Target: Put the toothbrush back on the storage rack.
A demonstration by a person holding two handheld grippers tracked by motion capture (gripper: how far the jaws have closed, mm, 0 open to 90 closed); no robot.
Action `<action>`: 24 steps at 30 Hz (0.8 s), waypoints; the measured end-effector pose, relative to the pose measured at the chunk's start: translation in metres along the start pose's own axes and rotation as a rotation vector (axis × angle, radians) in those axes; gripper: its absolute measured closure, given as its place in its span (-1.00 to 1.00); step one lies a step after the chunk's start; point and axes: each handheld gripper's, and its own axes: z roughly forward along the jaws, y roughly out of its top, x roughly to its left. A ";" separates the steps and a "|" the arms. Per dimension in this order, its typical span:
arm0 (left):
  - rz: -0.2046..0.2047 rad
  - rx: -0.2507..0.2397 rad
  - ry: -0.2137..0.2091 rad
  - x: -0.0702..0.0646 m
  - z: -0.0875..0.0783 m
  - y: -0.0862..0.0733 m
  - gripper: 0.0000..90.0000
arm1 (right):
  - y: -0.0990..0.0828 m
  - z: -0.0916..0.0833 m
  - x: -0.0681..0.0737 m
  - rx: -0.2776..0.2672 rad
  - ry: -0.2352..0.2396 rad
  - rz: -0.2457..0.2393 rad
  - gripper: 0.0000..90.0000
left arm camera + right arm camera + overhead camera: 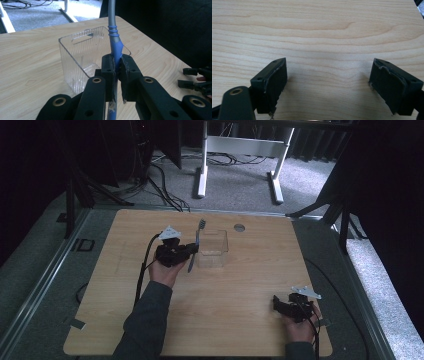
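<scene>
My left gripper (192, 250) (116, 65) is shut on a toothbrush (195, 245) with a blue and grey handle (115, 42). It holds the brush just left of a clear ribbed plastic bin (212, 249) (82, 53) that stands on the wooden table (225, 285). The brush head points toward the table's far edge. My right gripper (278, 304) (328, 85) rests near the table's front right corner, open, with only bare wood between its pads. That right gripper also appears at the edge of the left gripper view (197, 80).
A small round grey disc (239, 227) lies on the table beyond the bin. White desk legs (202, 170) and cables (160, 180) stand on the carpet past the table's far edge. Dark stands flank the table on both sides.
</scene>
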 end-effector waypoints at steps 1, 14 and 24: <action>-0.002 -0.002 0.001 0.000 0.001 0.001 0.82 | 0.000 0.000 0.000 0.000 0.000 0.000 -0.68; -0.002 -0.006 0.006 0.001 0.010 0.008 0.82 | 0.000 0.000 0.000 0.000 0.000 0.000 -0.68; -0.014 -0.021 0.009 0.001 0.016 0.011 0.82 | 0.000 0.000 0.000 0.000 0.000 0.000 -0.68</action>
